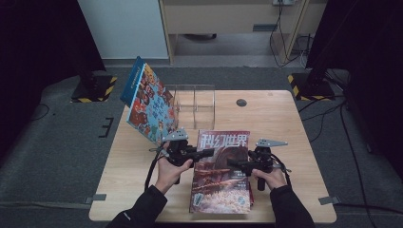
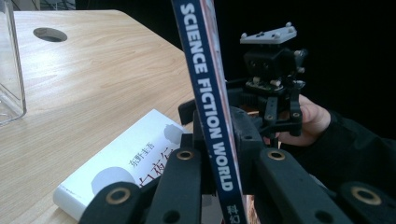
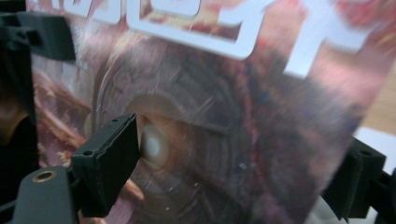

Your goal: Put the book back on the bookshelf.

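1. Red-covered magazine [image 1: 221, 173] sits at six o'clock on the bench [image 1: 285, 123]; my left gripper [image 2: 219, 186] pinches its spine to lift that edge.
2. My right gripper [image 1: 235, 165], fingers wide, straddles the cover at three o'clock, steadying it.

Grey carpet [image 1: 57, 156] surrounds a light wooden table [image 1: 280, 123] — beyond it a pale cabinet [image 1: 124, 28], a wooden desk frame [image 1: 228, 19] and black-and-yellow striped stand bases [image 1: 95, 88].
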A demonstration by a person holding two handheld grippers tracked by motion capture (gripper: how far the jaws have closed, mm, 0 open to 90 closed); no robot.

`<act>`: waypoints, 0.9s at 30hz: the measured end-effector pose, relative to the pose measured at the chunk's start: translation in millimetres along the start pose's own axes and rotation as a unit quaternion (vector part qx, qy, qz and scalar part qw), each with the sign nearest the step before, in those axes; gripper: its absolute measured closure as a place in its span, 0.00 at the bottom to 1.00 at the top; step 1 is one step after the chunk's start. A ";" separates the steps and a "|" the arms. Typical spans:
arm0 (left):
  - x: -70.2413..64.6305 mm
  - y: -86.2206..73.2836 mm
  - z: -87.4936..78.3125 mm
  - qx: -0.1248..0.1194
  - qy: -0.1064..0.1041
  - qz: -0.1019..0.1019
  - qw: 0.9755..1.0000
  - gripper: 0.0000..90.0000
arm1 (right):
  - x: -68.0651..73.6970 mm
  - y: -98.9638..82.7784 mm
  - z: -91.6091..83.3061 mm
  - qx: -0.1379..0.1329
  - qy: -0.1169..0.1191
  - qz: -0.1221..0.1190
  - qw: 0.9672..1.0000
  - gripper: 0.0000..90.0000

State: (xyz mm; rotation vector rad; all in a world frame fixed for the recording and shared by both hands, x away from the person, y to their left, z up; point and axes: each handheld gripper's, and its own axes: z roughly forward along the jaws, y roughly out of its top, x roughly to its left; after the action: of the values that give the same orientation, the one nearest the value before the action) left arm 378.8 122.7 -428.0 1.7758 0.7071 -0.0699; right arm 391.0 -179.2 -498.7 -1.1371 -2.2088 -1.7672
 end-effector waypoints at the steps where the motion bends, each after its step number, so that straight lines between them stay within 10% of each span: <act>1: 0.1 0.1 -0.1 -0.001 -0.001 0.000 1.000 0.91 | 1.0 -0.4 0.7 0.004 0.009 0.000 1.000 0.23; 17: 2.4 4.8 -9.3 -0.016 0.020 -0.006 1.000 0.91 | 14.3 17.9 -16.1 -0.015 0.035 -0.026 0.999 0.69; 27: -7.4 24.2 -27.0 -0.064 0.017 0.026 0.997 0.92 | 36.1 50.6 -29.0 -0.053 0.051 -0.065 0.995 0.88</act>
State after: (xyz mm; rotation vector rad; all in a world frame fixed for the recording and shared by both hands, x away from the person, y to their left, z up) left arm 376.6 139.9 -395.3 1.6741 0.6742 0.0399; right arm 384.6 -184.3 -430.6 -0.9187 -2.1988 -1.9671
